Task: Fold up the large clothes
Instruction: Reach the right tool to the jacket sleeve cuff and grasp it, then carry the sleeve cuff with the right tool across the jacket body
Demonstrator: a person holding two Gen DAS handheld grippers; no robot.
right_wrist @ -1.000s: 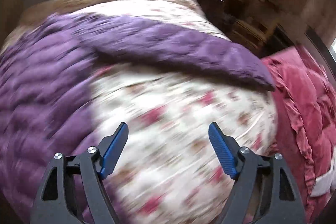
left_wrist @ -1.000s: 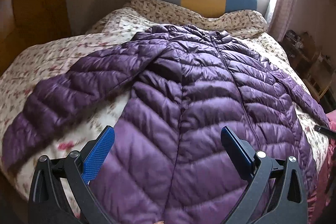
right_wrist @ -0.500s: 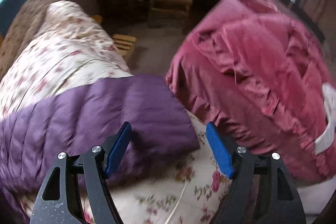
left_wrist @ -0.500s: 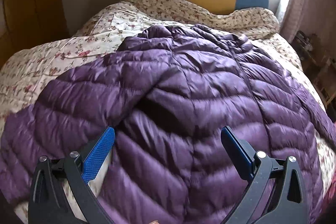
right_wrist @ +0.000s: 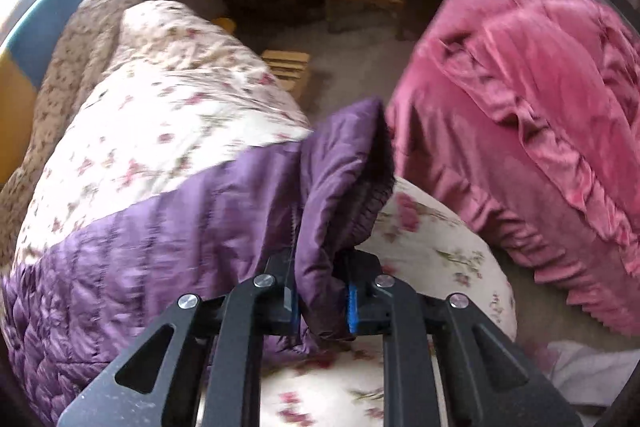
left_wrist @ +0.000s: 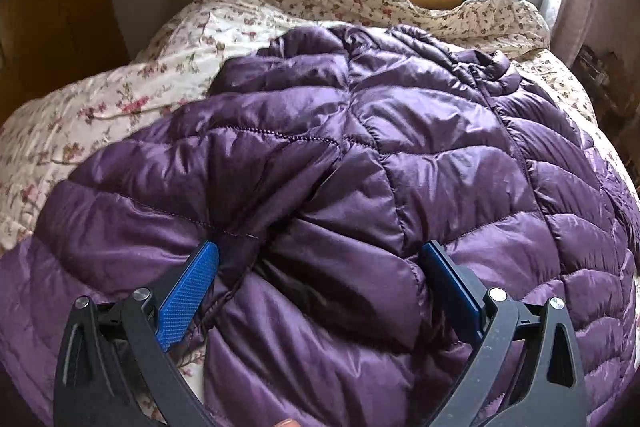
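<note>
Pinching one purple jacket sleeve point(right_wrist: 340, 187), right hand-held gripper point(right_wrist: 322, 297) just closed

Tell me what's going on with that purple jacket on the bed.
A person is folding a purple quilted puffer jacket spread over a floral bedspread, with a handheld claw in each hand. The right claw has just closed on the cuff end of one sleeve, which now stands bunched between its pads. The left claw is open, low over the jacket near the other sleeve's armpit, gripping nothing.

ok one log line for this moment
task: fold jacket | left gripper: open over jacket | right gripper: just closed, shut on cuff | surface: bed
</note>
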